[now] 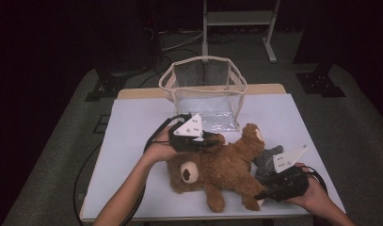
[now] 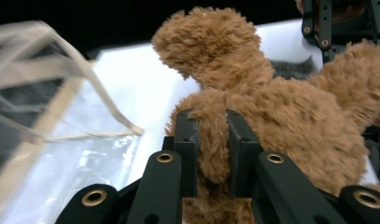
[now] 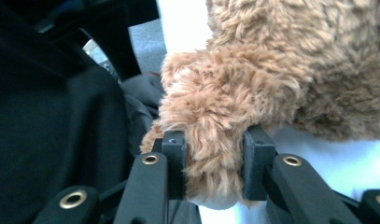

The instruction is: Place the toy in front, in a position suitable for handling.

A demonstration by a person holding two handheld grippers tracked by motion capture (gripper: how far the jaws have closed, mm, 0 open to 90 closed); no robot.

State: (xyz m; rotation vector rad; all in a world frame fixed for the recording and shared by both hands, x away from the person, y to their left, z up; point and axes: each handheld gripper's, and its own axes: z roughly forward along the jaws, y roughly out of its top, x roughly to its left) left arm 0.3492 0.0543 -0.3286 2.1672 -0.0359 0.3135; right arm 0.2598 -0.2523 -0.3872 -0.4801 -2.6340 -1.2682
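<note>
A brown teddy bear [image 1: 220, 170] lies on its back across the white table [image 1: 132, 127], head toward the near left. My left gripper [image 1: 212, 140] is shut on one of its arms, and in the left gripper view the jaws pinch a fold of the bear's fur [image 2: 213, 149]. My right gripper [image 1: 262, 194] is shut on a leg near the table's front edge; the right gripper view shows the bear's paw [image 3: 211, 158] squeezed between the jaws. A clear bag with cream trim [image 1: 204, 92] stands open just behind the bear.
A grey soft toy [image 1: 267, 157] lies under the bear's right side. Beyond the table stand a white metal frame [image 1: 236, 21] and black stand bases [image 1: 321, 82] on the grey floor. Cables [image 1: 85, 179] trail off the table's left.
</note>
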